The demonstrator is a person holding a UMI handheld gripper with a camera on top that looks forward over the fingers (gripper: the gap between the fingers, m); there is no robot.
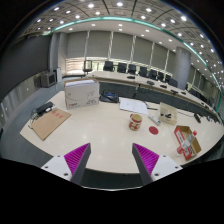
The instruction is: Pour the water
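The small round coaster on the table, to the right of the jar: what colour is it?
The small round coaster is red, seen in the gripper view, beside the brown jar. The gripper is open, holding nothing.

A meeting room: long curved conference table (110, 125), rows of black office chairs (135, 69), ceiling spotlights.

The jar (136, 121) and red lid (154, 129) are too small to read, and the package (186, 140) is blurred.
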